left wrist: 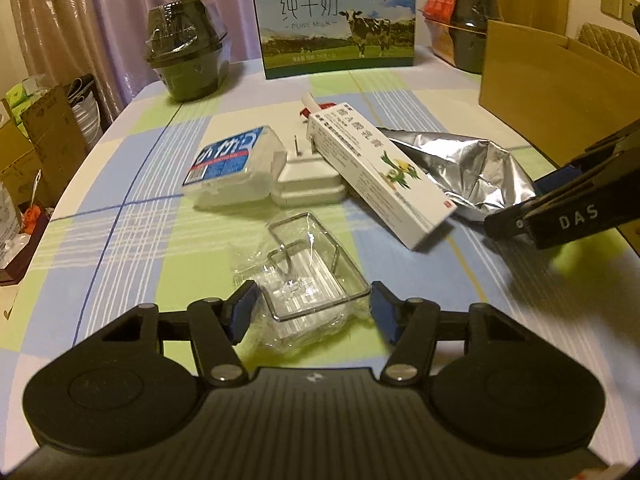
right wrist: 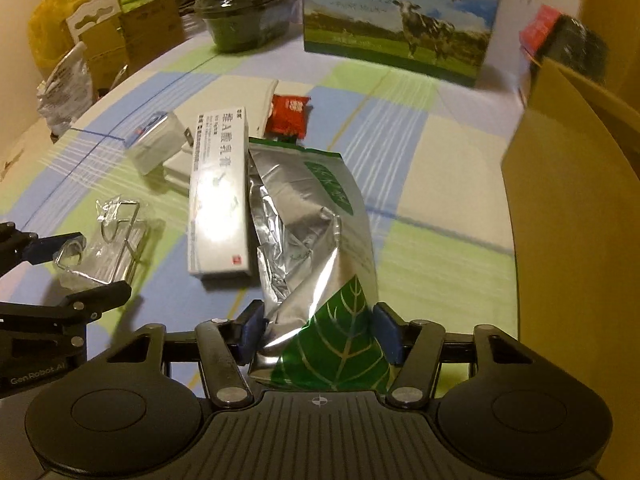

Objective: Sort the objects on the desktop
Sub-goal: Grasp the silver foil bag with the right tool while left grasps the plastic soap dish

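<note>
left wrist view looks down on the left gripper (left wrist: 312,312), its blue pads spread on either side of a clear plastic packet (left wrist: 304,280) holding a bent wire hook; the pads stand just beside the wrapping and do not look pressed in, so i judge it released and straddling the packet, set for a pinch across the narrow width. right wrist view shows the right gripper (right wrist: 320,334) with a silver and green foil bag (right wrist: 316,248) between its pads; the near end of the bag fills the gap, so it seems to be grasping the bag, though how firmly i cannot tell. the bag lies flat on the checked tablecloth (right wrist: 420,184), touching a long white carton (right wrist: 218,196) that leans over a white charger (left wrist: 308,180). a tissue pack (left wrist: 232,164) sits just beside the charger, and a red sachet (right wrist: 289,114) lies behind the bag. an open cardboard box (right wrist: 576,208) stands at the right edge, probably the bin for the sorting. taking the bag by its near end likely lets it slide away without disturbing the carton.
</note>
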